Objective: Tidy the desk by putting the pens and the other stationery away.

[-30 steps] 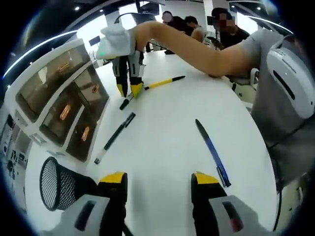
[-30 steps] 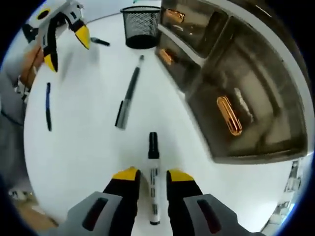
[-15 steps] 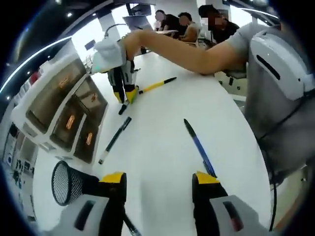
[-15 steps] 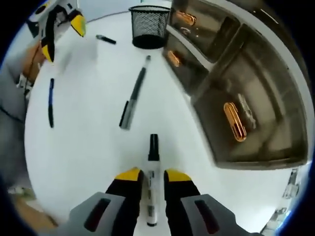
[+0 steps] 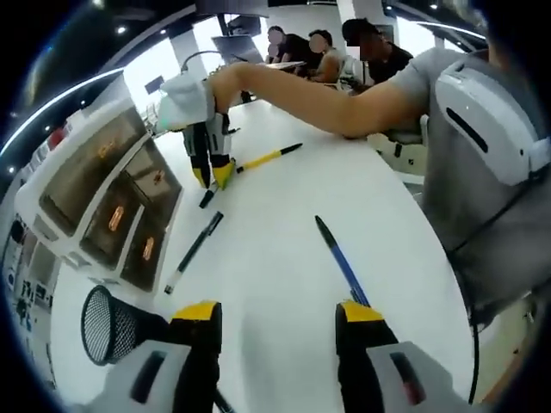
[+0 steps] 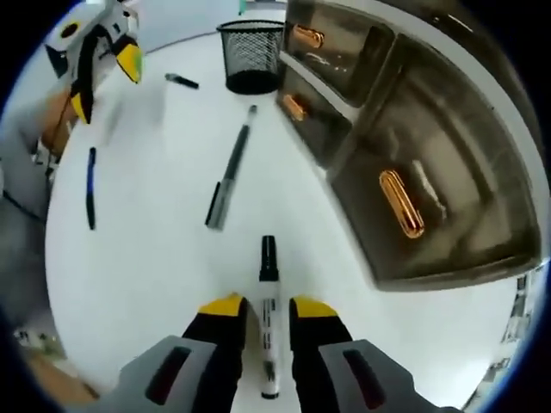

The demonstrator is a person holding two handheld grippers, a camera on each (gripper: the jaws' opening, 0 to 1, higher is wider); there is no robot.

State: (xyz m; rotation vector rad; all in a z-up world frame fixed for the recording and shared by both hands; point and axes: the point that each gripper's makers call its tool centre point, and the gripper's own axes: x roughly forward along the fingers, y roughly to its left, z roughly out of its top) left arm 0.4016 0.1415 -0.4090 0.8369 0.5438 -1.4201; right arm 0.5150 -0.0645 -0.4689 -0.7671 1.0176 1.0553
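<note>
— What's the right gripper (image 6: 265, 311) doing?

— Its yellow-tipped jaws stand on either side of a white marker with a black cap (image 6: 269, 310), nearly closed on the barrel. I can't tell whether they're pinching it or just touching. The marker lies flat on the white desk (image 6: 155, 258), cap pointing away from the tool.

— And the left gripper (image 5: 277, 317)?

— Jaws apart, holding nothing, hovering above the desk. A blue pen (image 5: 341, 262) lies just ahead of its right jaw; a slim black pen (image 5: 193, 251) lies ahead on the left, and the black mesh pen cup (image 5: 108, 327) sits close beside its left jaw.

— What could go wrong?

— If the grip lands too near the tail, I'd guess the marker tips or spins out when lifted. The cup (image 6: 250, 53) is well ahead of the right gripper, with a grey pen (image 6: 229, 170) between them.
</note>
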